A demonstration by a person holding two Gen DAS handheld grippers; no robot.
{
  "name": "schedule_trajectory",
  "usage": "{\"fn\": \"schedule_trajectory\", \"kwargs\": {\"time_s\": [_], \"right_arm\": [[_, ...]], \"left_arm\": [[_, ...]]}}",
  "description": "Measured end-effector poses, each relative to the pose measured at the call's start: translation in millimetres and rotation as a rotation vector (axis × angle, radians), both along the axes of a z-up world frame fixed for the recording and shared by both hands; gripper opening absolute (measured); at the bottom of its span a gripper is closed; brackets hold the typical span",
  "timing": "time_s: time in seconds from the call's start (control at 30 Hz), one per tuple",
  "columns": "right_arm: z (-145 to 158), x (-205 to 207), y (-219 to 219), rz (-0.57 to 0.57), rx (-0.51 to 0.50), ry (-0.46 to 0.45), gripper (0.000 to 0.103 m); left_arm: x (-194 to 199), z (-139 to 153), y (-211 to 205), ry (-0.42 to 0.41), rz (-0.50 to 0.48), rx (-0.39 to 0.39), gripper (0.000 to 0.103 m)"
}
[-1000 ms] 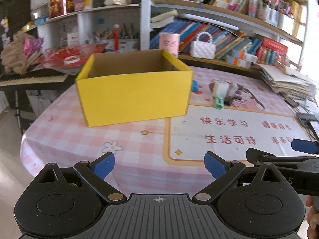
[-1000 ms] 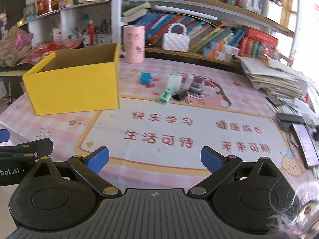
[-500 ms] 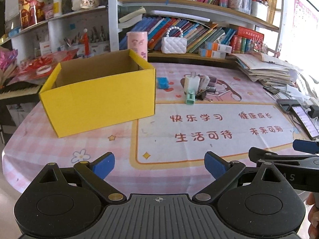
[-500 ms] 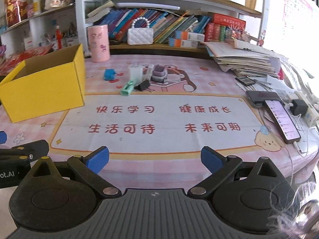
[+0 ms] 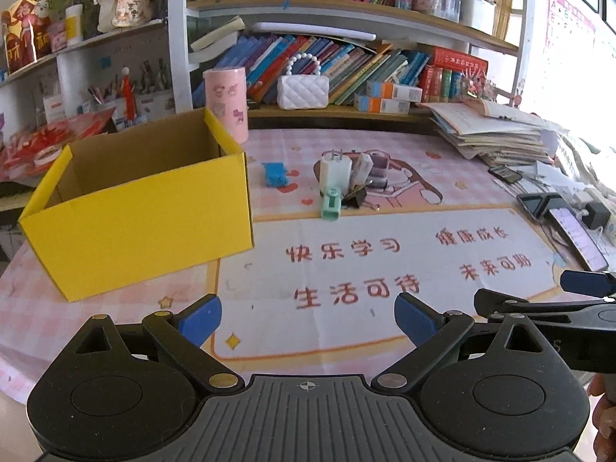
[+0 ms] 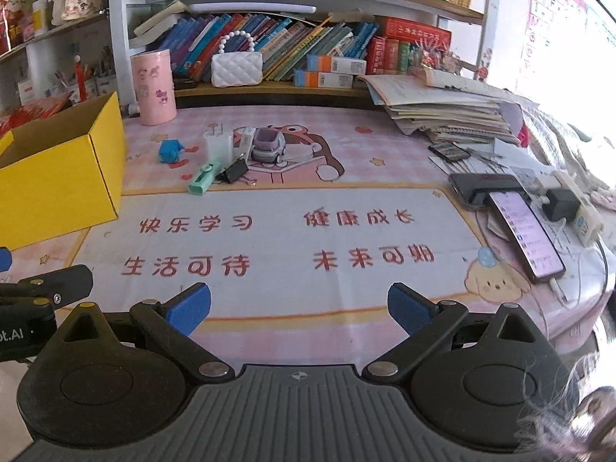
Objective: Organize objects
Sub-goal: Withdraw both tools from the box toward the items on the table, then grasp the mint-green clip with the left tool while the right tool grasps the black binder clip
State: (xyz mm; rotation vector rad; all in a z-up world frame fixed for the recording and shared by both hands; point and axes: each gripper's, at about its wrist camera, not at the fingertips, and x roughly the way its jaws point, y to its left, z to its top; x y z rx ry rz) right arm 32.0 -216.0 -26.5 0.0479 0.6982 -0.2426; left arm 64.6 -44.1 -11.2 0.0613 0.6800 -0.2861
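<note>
Hovering low over near edge of bench [image 5: 115, 315]: left hand-held gripper [image 5: 308, 315] w/ blue pads spread wide, nothing between; right hand-held gripper [image 6: 299, 305] same, fingers apart, empty. Both well short of the items. Yellow box [image 5: 142, 211] sits open-topped on bench's left side, interior looks bare from this angle. Loose cluster near bench centre, right of box: blue toy [image 6: 169, 151] nearest box, white plug [image 6: 218, 145] upright, mint stapler-like piece [image 6: 201, 180] lying flat in front of plug, black clip [image 6: 235, 171] touching beside it, purple toy car [image 6: 268, 147] behind. Pink can [image 6: 154, 86] at far edge. Phones [image 6: 525, 227] on right.
</note>
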Motion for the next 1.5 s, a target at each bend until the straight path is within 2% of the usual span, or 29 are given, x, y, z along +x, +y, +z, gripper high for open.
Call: {"fn": "schedule_trajectory", "kwargs": {"time_s": [0.6,0.73,0.83,1.03,1.17,1.3,1.5], "right_arm": [[-0.4,79.6,-49.2,0.092,-0.019,0.021,0.098],[-2.9,98.7,-64.7,0.111,-0.011,0.027,0.096],[-3.5,110.0,-74.2,0.131,-0.006,0.025,0.088],[-5.3,129.3,-90.8,0.176,0.016,0.014,0.07],[-6.9,140.0,-99.6,0.21,0.041,0.014,0.061],[-9.1,150.1,-103.7,0.261,0.052,0.016,0.058],[-13.7,160.4,-107.3,0.316,0.037,0.021,0.058]], "left_arm": [[63.8,-7.4,-45.5,0.033,0.062,-0.019,0.097],[77.2,-9.4,-58.6,0.039,0.075,-0.013,0.096],[86.3,-10.8,-66.9,0.044,0.09,-0.007,0.096],[107.7,-15.1,-81.5,0.064,0.118,0.011,0.078],[129.1,-19.5,-89.6,0.085,0.121,0.02,0.058],[154.0,-25.3,-95.3,0.093,0.127,0.03,0.046],[192.9,-43.6,-102.5,0.143,0.147,0.044,0.04]]}}
